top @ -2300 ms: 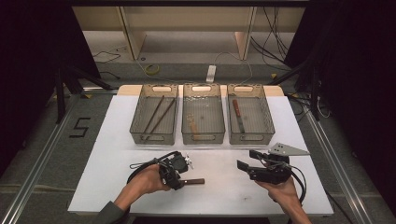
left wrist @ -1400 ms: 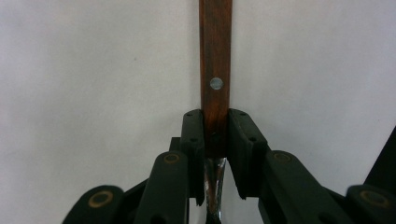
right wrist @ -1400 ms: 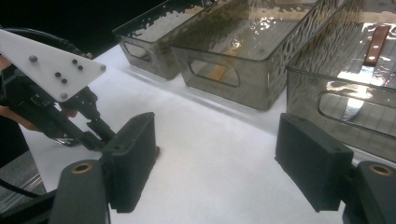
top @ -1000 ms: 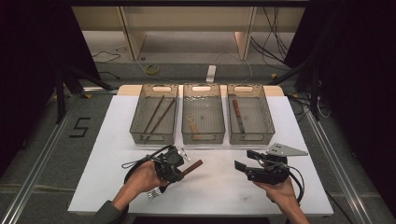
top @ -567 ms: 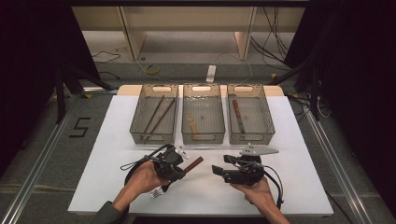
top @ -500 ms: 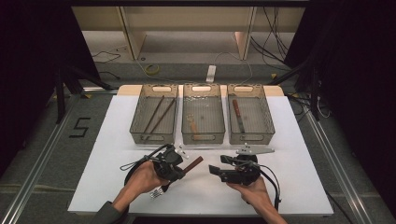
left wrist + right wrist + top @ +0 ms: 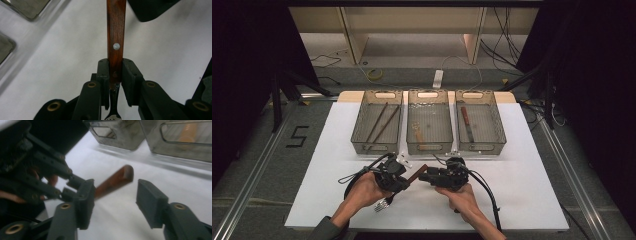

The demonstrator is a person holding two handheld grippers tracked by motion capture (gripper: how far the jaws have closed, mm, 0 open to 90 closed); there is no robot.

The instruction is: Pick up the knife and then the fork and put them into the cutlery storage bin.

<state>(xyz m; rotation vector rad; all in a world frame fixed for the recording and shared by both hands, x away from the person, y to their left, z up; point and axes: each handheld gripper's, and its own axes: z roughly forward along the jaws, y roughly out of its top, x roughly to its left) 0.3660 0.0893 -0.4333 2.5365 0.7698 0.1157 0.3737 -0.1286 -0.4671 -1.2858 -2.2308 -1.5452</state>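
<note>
A fork with a red-brown wooden handle [image 7: 115,30] is clamped at the base of that handle by my left gripper [image 7: 115,68], which is shut on it. In the high view the left gripper [image 7: 403,178] hovers over the front middle of the white table. The handle [image 7: 417,172] points right and away, and the metal tines [image 7: 383,203] stick out behind the hand. My right gripper [image 7: 424,176] faces it from the right, jaws open. In the right gripper view the handle's free end [image 7: 117,179] lies just ahead of the gap of the right gripper [image 7: 115,192], nearer the left jaw, touching neither.
Three wire-mesh trays stand side by side at the back. The left tray [image 7: 358,125] holds dark sticks. In the middle tray [image 7: 409,125] lies a pale wooden-handled utensil, and the right tray [image 7: 499,125] holds a red-handled one. Cables trail from both grippers.
My right gripper has travelled left across the table until it meets the fork's handle. My left gripper raised the fork earlier and now holds it almost still.
</note>
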